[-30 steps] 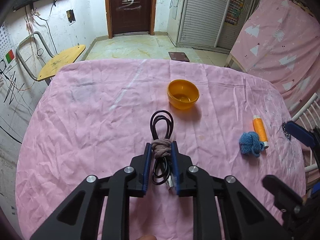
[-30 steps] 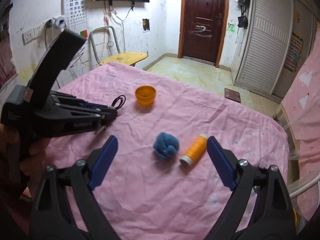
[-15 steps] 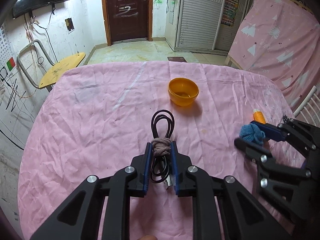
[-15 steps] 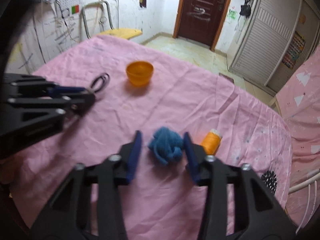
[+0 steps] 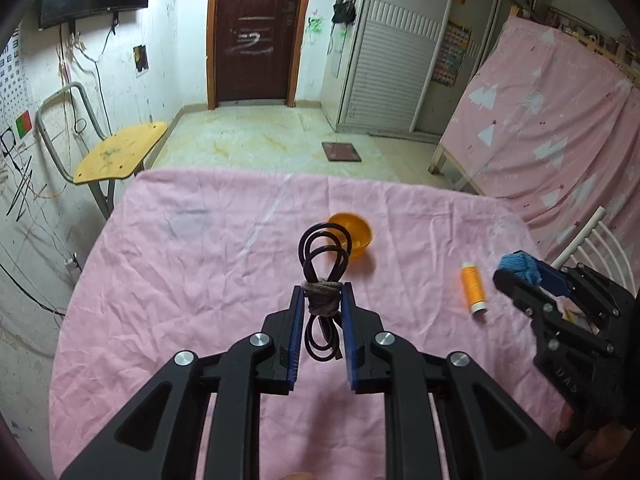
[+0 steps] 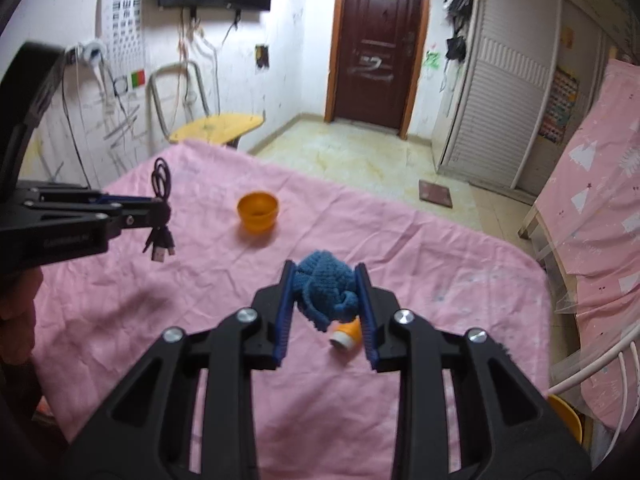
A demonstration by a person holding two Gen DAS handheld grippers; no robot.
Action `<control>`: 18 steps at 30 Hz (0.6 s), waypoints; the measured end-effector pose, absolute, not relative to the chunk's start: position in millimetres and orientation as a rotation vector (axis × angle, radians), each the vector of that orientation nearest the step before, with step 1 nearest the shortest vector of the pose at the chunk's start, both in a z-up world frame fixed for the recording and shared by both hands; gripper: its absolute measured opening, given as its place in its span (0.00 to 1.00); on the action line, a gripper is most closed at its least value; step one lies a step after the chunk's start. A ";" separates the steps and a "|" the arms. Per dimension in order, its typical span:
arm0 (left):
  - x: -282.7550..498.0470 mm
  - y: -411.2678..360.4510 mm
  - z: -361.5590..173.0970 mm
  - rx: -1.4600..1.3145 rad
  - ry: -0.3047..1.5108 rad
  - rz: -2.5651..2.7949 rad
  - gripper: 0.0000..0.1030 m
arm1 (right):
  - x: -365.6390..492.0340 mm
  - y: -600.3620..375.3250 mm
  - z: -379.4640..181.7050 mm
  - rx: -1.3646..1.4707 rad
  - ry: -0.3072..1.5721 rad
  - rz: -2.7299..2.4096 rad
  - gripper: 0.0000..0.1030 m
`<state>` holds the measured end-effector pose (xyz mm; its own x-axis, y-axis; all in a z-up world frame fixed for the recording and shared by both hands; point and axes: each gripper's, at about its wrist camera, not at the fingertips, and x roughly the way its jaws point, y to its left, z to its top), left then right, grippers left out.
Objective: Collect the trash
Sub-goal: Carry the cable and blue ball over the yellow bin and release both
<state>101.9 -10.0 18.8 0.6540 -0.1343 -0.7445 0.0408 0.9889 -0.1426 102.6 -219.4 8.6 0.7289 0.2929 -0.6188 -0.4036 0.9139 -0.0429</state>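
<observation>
My left hand-held gripper (image 5: pixel 321 300) is pinching a coiled black USB cable (image 5: pixel 324 264) at its taupe wrapped band, the loops standing up beyond the pads and the plug ends dangling below, clear of the pink-clothed counter (image 5: pixel 192 264); from the right wrist view the same cable (image 6: pixel 161 204) hangs off the cloth at the left, plugs pointing down. My right hand-held gripper (image 6: pixel 325 292) is clamped on a blue crocheted bundle (image 6: pixel 326 290), both blue pads pressing its sides, the bundle lifted off the cloth; in the left wrist view that bundle (image 5: pixel 520 266) shows at the far right in the other gripper (image 5: pixel 524 276). An orange thread spool (image 5: pixel 473 287) lies on the counter just left of that gripper; from the right wrist view only its white end peeks out beneath the bundle. An orange bowl (image 6: pixel 257 213) sits upright toward the far middle of the counter, apart from both grippers, between the cable and the bundle.
</observation>
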 end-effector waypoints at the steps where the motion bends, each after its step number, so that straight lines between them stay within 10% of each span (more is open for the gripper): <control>1: 99.1 -13.7 23.5 -0.114 0.841 -0.106 0.11 | 100.4 -226.7 12.6 -0.169 0.636 0.374 0.26; 18: 73.1 -107.9 62.8 0.029 0.746 -0.216 0.11 | 58.3 -410.3 23.8 0.049 0.528 0.076 0.27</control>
